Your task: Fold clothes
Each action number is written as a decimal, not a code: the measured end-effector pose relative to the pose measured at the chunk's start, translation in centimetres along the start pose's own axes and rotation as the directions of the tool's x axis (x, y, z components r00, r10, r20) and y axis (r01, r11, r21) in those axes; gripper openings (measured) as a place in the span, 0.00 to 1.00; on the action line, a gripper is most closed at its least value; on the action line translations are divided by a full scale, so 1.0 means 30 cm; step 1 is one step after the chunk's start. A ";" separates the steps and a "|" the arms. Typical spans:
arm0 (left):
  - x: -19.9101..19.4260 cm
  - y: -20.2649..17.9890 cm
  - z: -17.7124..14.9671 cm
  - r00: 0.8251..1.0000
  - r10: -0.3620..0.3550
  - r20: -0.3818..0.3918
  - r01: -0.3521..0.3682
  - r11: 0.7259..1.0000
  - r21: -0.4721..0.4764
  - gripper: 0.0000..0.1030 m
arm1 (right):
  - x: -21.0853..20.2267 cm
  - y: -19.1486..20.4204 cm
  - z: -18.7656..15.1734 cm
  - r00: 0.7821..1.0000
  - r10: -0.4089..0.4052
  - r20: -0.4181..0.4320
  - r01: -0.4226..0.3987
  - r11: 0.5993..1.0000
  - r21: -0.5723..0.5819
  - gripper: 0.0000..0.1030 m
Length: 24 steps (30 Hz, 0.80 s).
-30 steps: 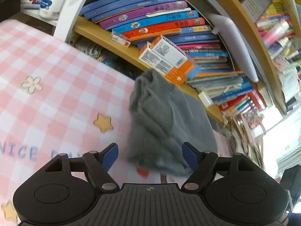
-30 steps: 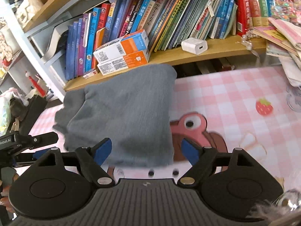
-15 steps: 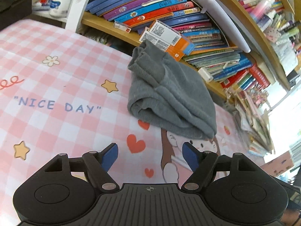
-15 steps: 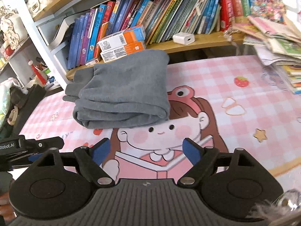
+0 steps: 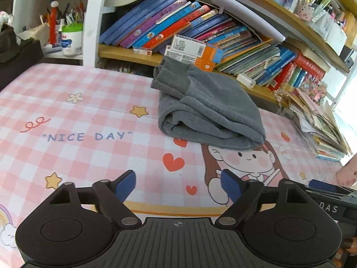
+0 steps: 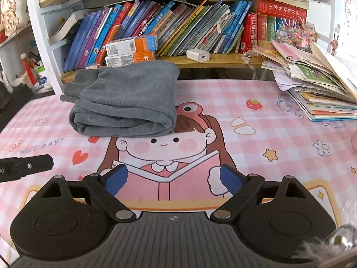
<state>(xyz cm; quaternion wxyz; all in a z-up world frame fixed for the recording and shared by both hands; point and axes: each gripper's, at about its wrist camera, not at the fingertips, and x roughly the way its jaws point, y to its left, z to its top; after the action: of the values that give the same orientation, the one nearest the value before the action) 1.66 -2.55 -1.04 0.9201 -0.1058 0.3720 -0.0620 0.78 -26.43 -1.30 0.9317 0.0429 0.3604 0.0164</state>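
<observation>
A grey garment (image 5: 207, 109) lies folded in a thick bundle at the back of the pink checked mat (image 5: 78, 120), close to the bookshelf. It also shows in the right wrist view (image 6: 127, 102). My left gripper (image 5: 178, 185) is open and empty, well back from the bundle near the mat's front edge. My right gripper (image 6: 173, 179) is open and empty, also well back, over the cartoon girl print. The left gripper's body (image 6: 24, 167) shows at the left edge of the right wrist view.
A low shelf of books (image 6: 178, 26) runs behind the mat, with orange-and-white boxes (image 6: 131, 49) and a white charger (image 6: 197, 54) on it. A pile of magazines (image 6: 316, 84) sits at the mat's right. A pen cup (image 5: 71, 40) stands far left.
Both grippers have pulled back and away from the grey bundle, which now lies farther off and alone on the mat. The bundle itself has not moved.
</observation>
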 end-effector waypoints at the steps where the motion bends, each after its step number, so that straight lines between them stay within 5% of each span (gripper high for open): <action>1: -0.004 -0.002 -0.002 1.000 0.011 0.004 -0.011 1.000 0.003 0.86 | -0.002 0.001 -0.003 1.000 -0.002 -0.002 0.002 1.000 -0.002 0.88; 24: -0.018 -0.023 -0.028 0.998 0.066 -0.016 -0.065 0.995 0.077 0.95 | -0.031 0.017 -0.033 1.000 -0.011 -0.028 0.010 1.000 -0.014 0.94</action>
<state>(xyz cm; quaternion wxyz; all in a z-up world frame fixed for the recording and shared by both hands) 0.67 -3.25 -1.11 0.9216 -0.0577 0.3811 -0.0470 -0.57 -25.92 -1.36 0.9269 0.0344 0.3736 0.0146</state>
